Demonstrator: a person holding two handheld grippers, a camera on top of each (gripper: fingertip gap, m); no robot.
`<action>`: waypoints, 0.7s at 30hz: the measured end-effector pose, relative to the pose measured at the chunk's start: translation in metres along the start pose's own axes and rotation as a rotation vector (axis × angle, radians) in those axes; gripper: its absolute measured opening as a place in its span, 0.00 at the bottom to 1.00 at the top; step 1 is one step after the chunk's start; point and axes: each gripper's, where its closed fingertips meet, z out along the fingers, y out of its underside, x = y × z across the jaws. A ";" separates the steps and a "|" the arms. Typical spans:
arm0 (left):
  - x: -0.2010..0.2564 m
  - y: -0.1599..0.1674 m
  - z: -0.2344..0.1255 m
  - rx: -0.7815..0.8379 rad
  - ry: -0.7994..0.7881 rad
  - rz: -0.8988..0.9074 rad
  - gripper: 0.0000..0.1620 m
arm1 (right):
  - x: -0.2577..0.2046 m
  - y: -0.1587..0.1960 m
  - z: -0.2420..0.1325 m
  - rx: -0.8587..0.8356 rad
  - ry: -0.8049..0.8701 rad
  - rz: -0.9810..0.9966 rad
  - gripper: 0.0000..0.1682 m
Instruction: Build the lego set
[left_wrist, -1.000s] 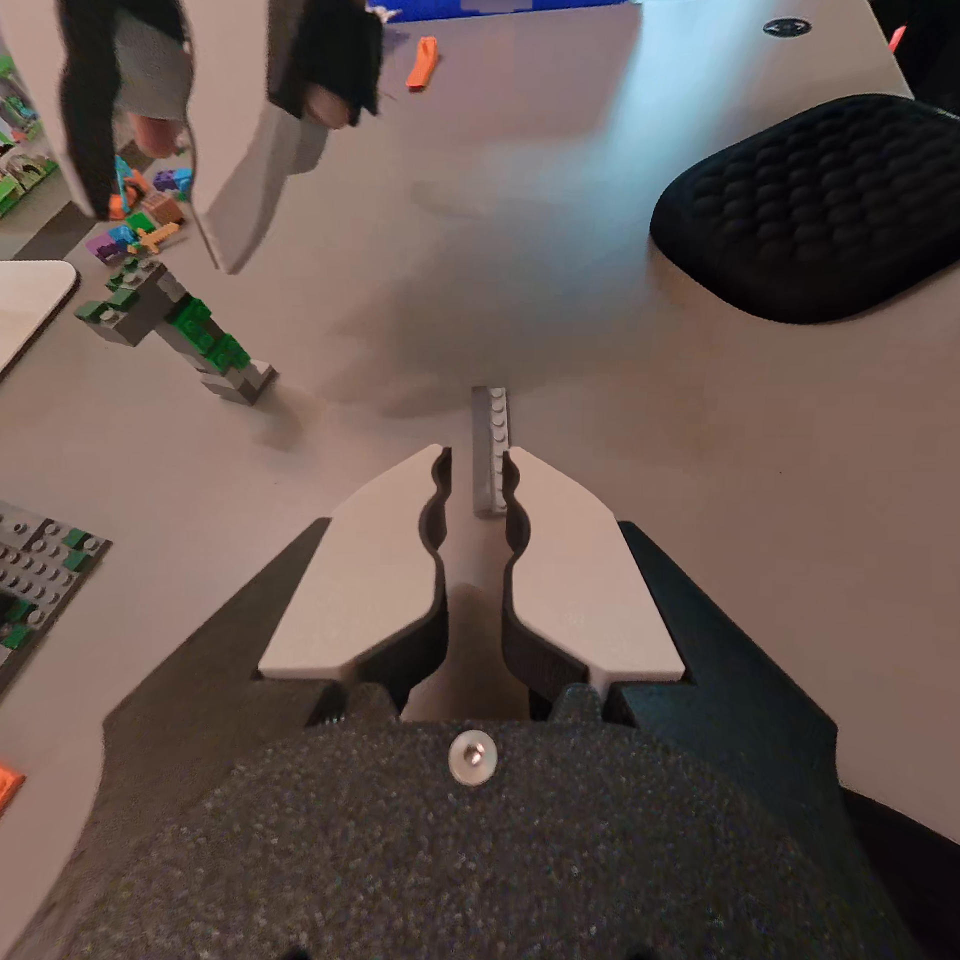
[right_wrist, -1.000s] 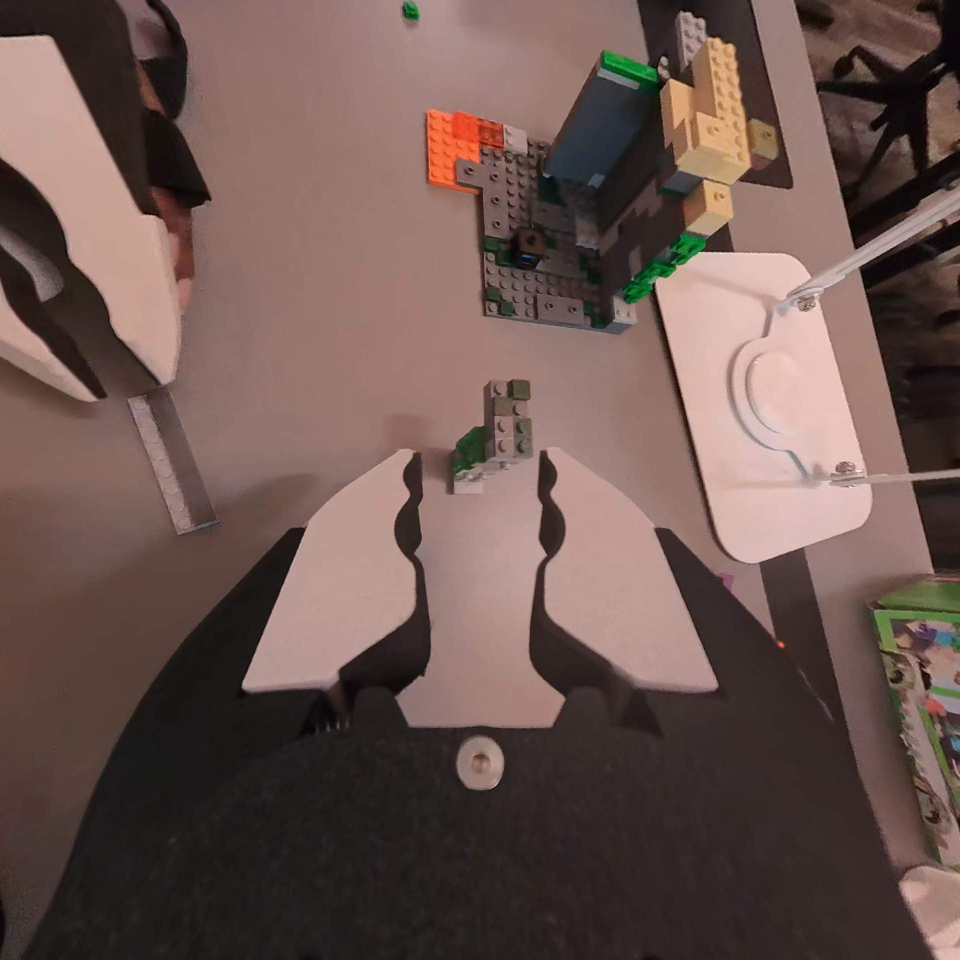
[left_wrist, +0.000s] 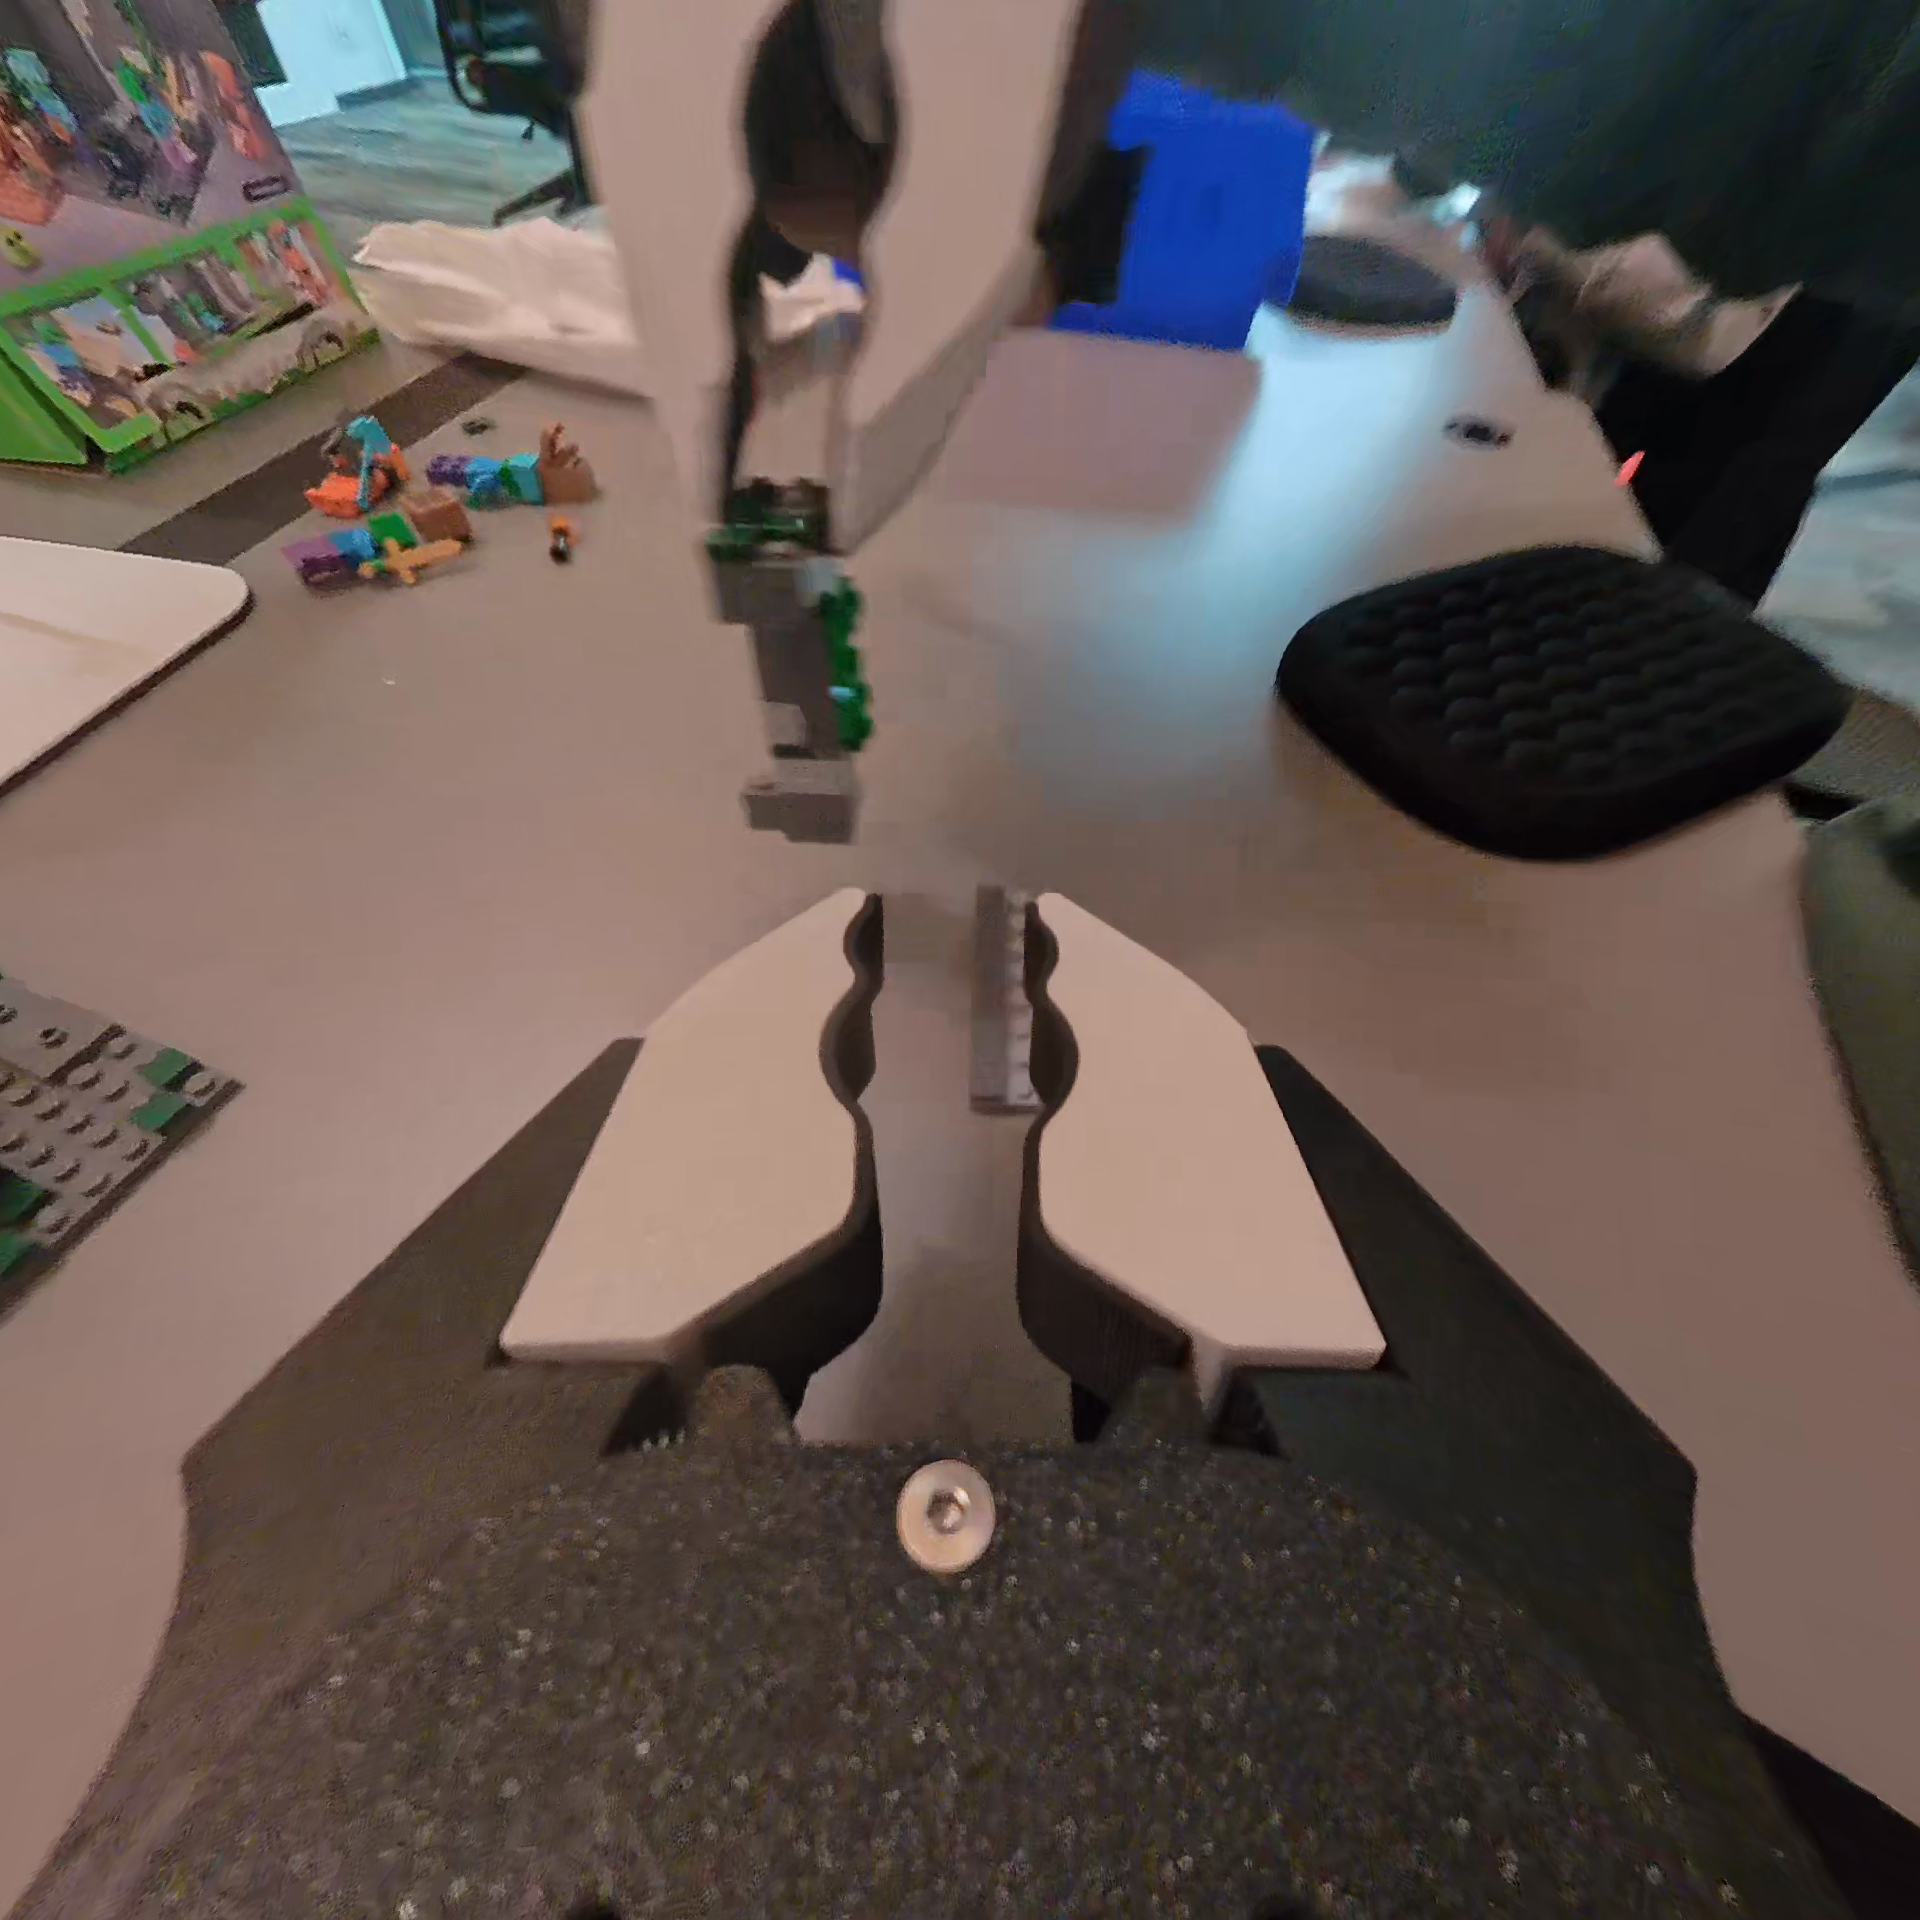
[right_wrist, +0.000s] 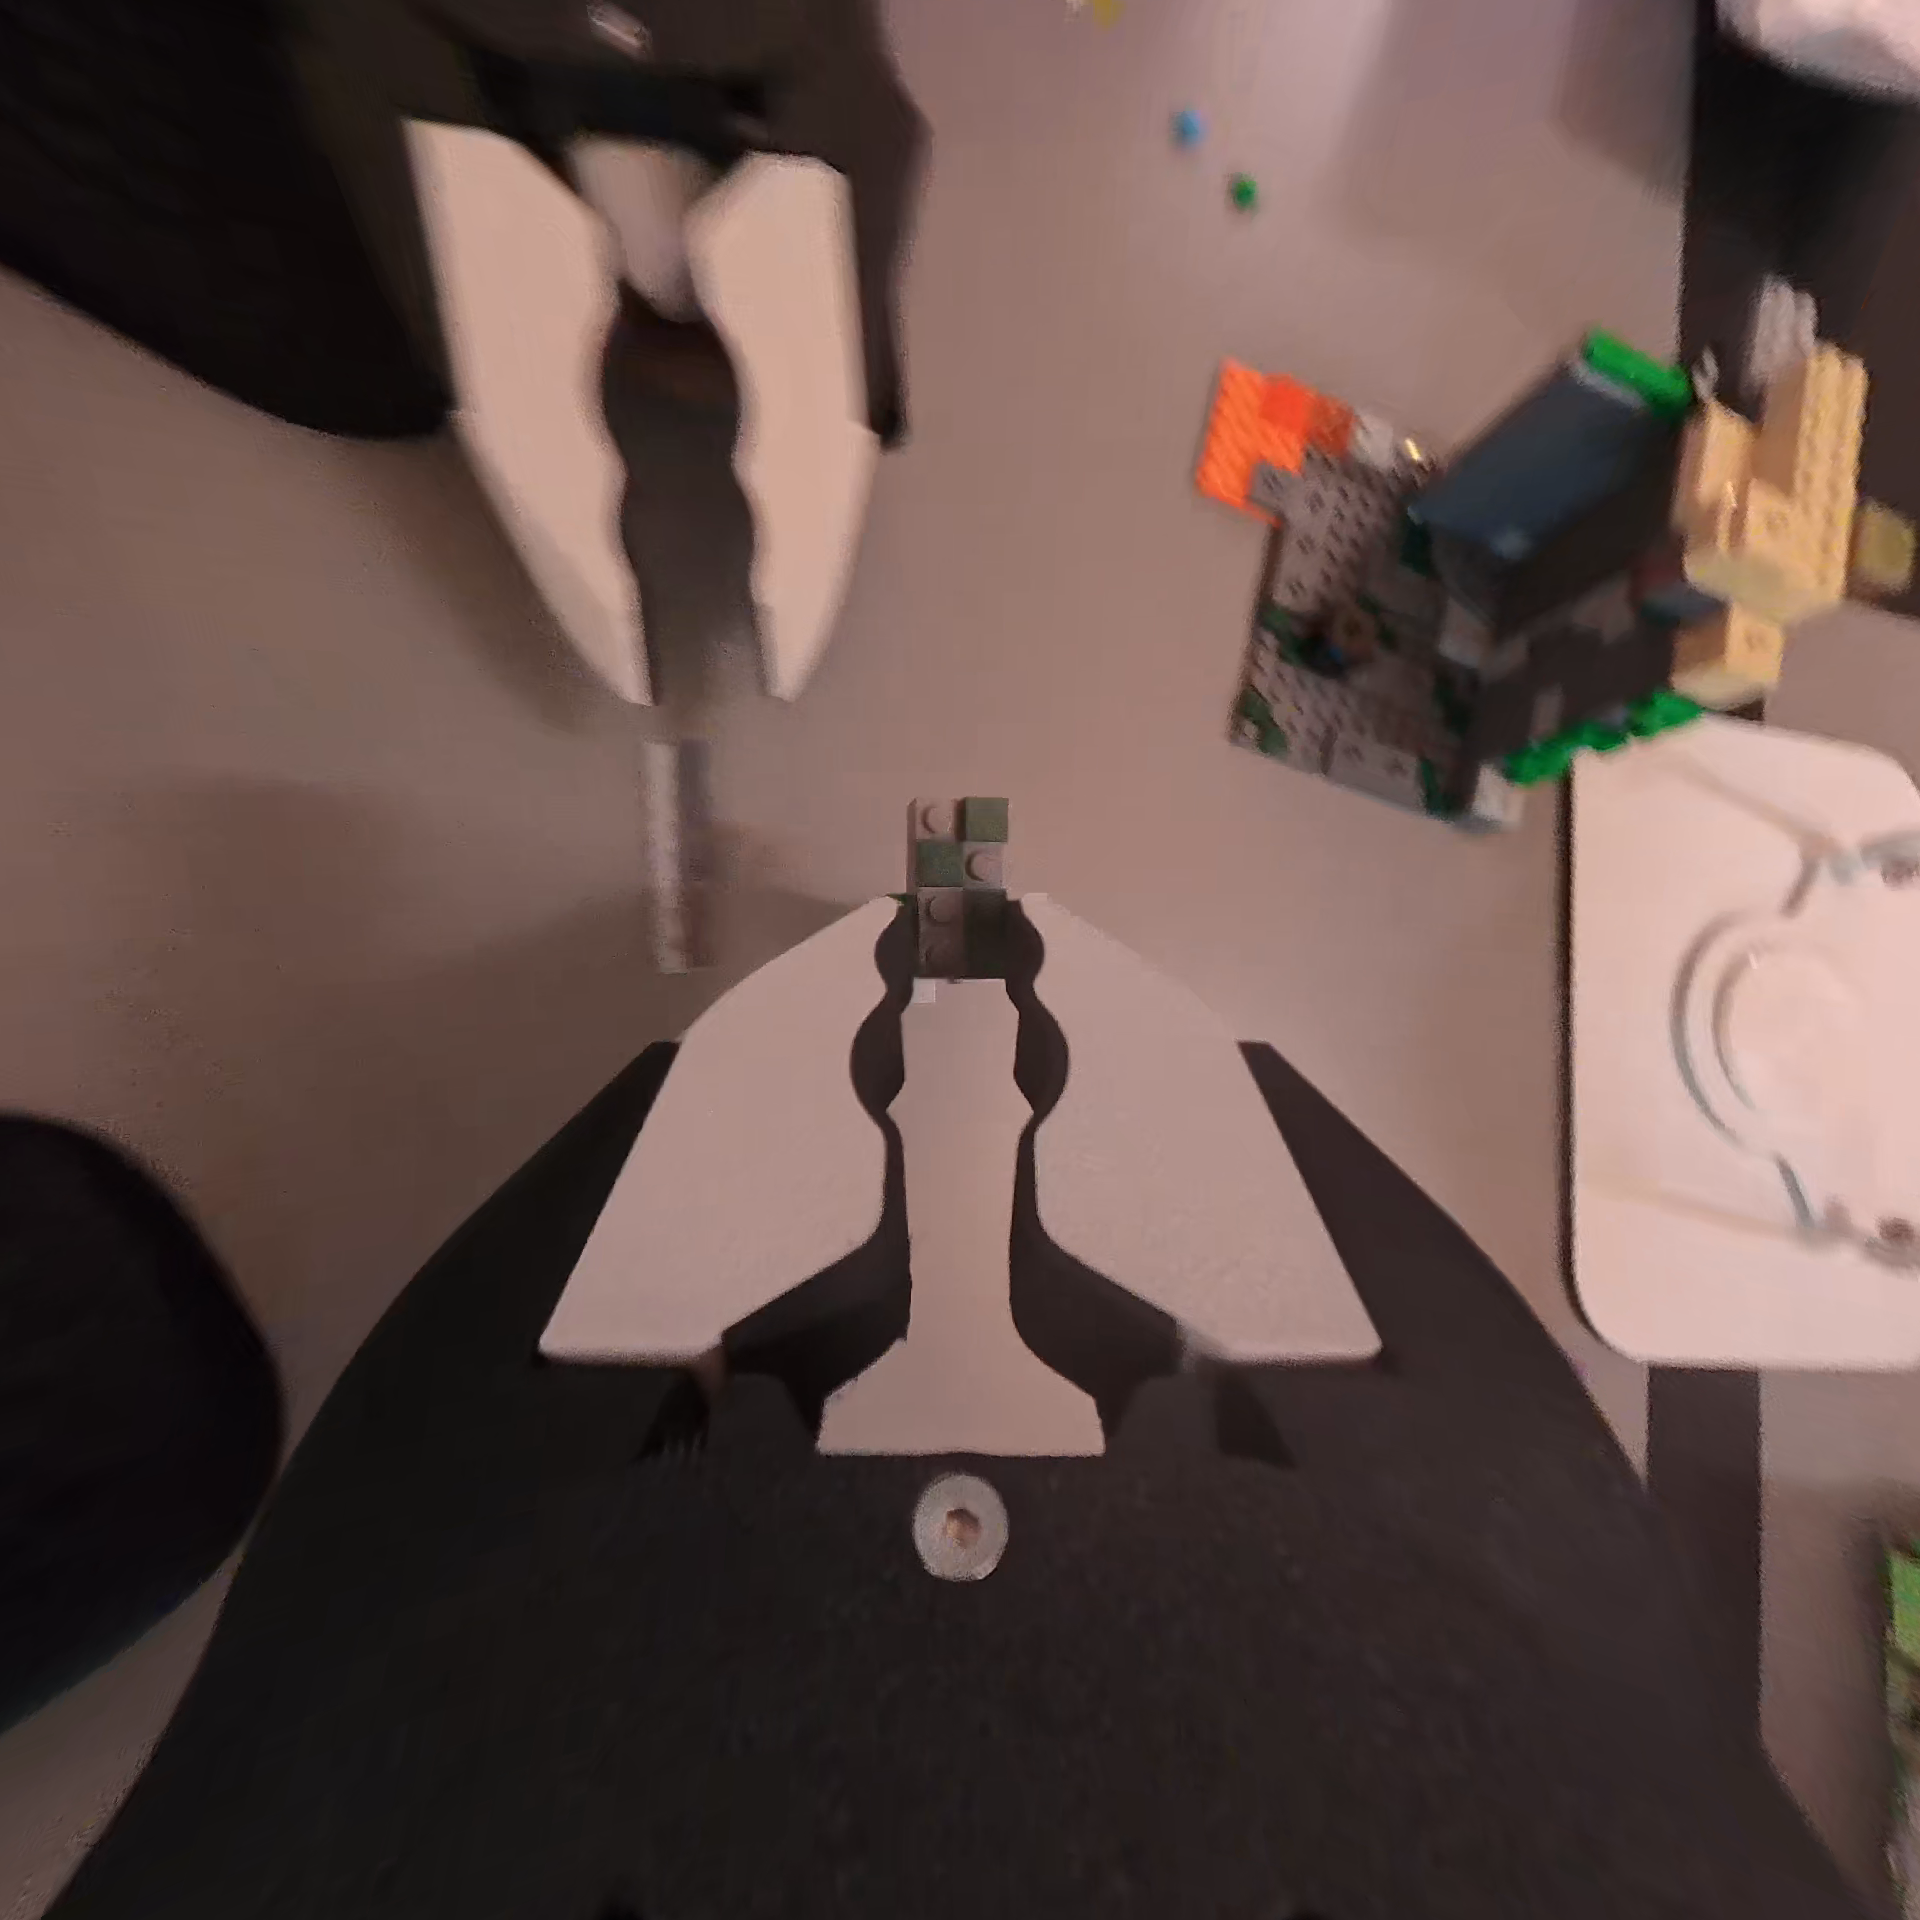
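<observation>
Right hand-held gripper (right_wrist: 956, 925) around a stepped grey-and-green lego column (right_wrist: 958, 883).

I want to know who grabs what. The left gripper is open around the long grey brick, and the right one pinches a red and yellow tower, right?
Not quite. The tower that the right gripper pinches is grey and green, not red and yellow, as the right wrist view shows. The rest is right: the left gripper is open around the long grey brick.

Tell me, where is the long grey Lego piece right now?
In the left wrist view the long grey plate lies flat on the table between the open left gripper's fingertips, against the right finger.
</observation>
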 end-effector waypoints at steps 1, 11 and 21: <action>0.002 -0.004 -0.001 0.025 0.027 -0.020 0.17 | -0.013 -0.007 -0.005 0.030 -0.034 -0.034 0.10; 0.079 -0.028 -0.009 0.095 0.563 0.001 0.22 | -0.111 -0.063 -0.031 0.157 -0.274 -0.296 0.10; 0.127 -0.030 -0.015 0.077 0.800 0.055 0.14 | -0.136 -0.089 -0.032 0.218 -0.342 -0.376 0.10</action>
